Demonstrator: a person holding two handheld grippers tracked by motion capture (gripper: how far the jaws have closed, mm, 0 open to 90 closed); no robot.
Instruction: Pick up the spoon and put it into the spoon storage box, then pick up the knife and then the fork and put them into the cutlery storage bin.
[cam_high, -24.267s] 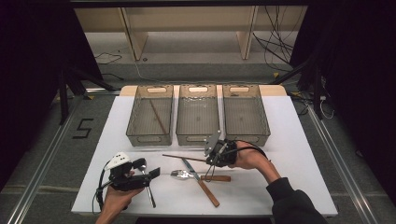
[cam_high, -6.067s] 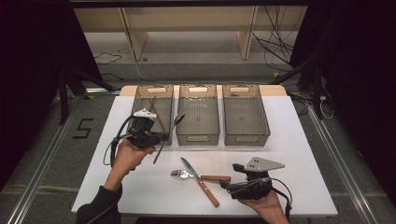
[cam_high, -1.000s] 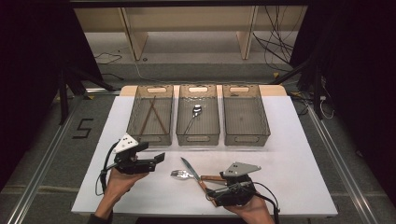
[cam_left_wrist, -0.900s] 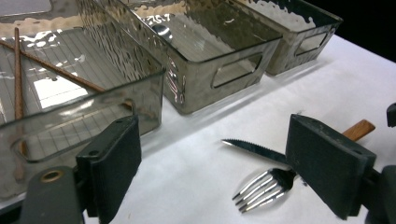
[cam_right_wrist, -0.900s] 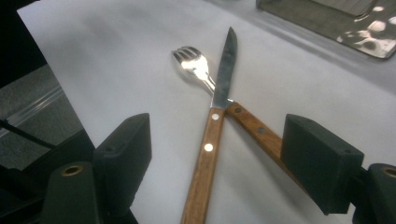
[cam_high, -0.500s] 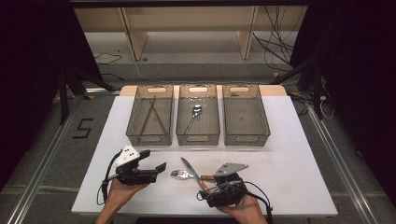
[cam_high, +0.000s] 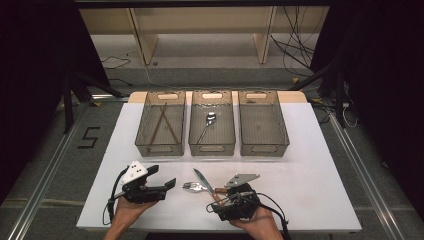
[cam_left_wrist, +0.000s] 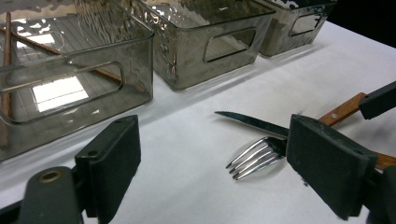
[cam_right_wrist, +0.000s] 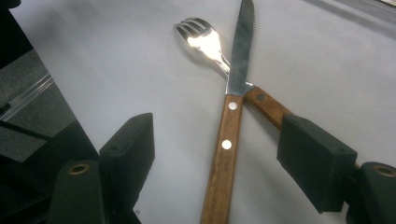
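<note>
At the near edge of the white table (cam_high: 320, 165), we hold the left gripper (cam_high: 167, 184) low with its jaws spread and nothing between them, aimed toward the crossed cutlery. Beyond it stand three smoky clear plastic bins in a row: the left bin (cam_high: 161, 123) already holds the brown wooden chopsticks (cam_high: 163, 124), the middle bin (cam_high: 212, 122) holds a silver metal spoon (cam_high: 207, 124), and the right bin (cam_high: 262, 122) has nothing in it yet. We judge the sorting about half done. Still on the table, just right of the left gripper, lie the silver fork with a wooden handle (cam_right_wrist: 205, 41) and the serrated steak knife with a riveted wooden handle (cam_right_wrist: 232, 107), the knife crossing over the fork. Our right gripper (cam_right_wrist: 219, 154) hovers with its jaws wide, straddling the knife handle without pressing it. Open tabletop lies to the right and before the bins; the near edge sits close behind both hands.
</note>
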